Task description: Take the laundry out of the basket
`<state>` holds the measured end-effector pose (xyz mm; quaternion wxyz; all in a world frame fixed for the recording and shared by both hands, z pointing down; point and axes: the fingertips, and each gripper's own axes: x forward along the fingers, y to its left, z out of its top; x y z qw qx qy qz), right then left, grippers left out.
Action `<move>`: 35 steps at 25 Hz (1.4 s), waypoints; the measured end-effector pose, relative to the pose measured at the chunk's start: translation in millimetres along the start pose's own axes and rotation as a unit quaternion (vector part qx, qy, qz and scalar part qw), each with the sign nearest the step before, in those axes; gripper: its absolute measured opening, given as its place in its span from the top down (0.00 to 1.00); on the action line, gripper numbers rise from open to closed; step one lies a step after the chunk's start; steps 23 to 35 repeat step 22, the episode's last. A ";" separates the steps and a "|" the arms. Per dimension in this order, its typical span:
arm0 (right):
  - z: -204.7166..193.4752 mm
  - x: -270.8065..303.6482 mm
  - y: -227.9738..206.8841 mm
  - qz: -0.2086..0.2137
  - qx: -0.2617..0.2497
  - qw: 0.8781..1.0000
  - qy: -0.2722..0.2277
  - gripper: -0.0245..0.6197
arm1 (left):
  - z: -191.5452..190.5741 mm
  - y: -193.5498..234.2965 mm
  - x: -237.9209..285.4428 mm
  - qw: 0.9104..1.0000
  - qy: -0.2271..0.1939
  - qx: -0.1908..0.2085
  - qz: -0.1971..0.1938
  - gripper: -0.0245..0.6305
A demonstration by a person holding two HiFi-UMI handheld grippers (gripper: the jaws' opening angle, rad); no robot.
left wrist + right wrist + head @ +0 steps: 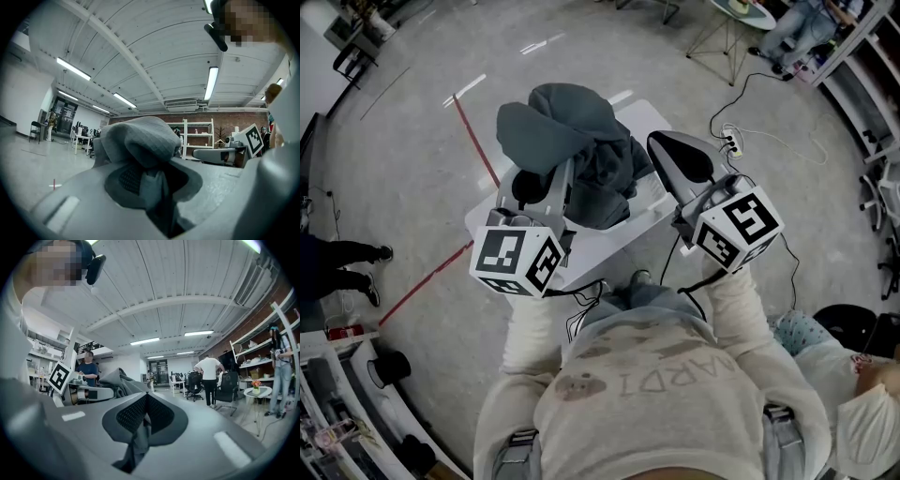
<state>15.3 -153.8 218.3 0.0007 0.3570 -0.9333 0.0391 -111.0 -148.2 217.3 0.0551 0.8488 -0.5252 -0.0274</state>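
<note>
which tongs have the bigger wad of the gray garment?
The left tongs: the gray garment heaps up in a thick bunch above their jaws. The right tongs pinch only a thin fold of it.

Grey sweatshirt (140, 140) showing soft ribbed knit cloth, matt and creasing, left gripper (152, 187) looking smooth matt grey plastic, pads (124, 178) showing dimpled mesh texture, right gripper (143, 418) wearing the same finish, floor (412, 169) gleaming like polished concrete.
</note>
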 end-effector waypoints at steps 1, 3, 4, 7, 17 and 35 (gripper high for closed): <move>-0.3 0.3 -1.2 0.002 -0.001 1.000 0.001 0.92 | 0.3 -1.1 1.5 1.000 0.000 0.000 0.000 0.83; -1.7 0.3 -2.8 0.006 -0.001 1.000 0.002 0.92 | 0.2 -3.7 3.7 1.000 -0.001 0.001 0.000 0.83; -2.5 0.1 -2.8 0.007 0.000 1.000 0.003 0.92 | 0.4 -5.1 3.9 1.000 -0.002 0.002 -0.001 0.83; -3.1 0.2 -1.3 0.007 0.002 1.000 0.001 0.92 | 0.7 -7.2 2.9 1.000 -0.004 0.005 -0.006 0.83; 4.4 -1.6 1.3 0.014 -0.008 1.000 -0.004 0.92 | -13.5 -13.2 7.1 1.000 0.012 -0.002 -0.012 0.83; 4.5 -5.6 -4.2 0.016 -0.009 1.000 -0.003 0.92 | -11.0 -19.2 11.6 1.000 0.010 0.006 -0.011 0.83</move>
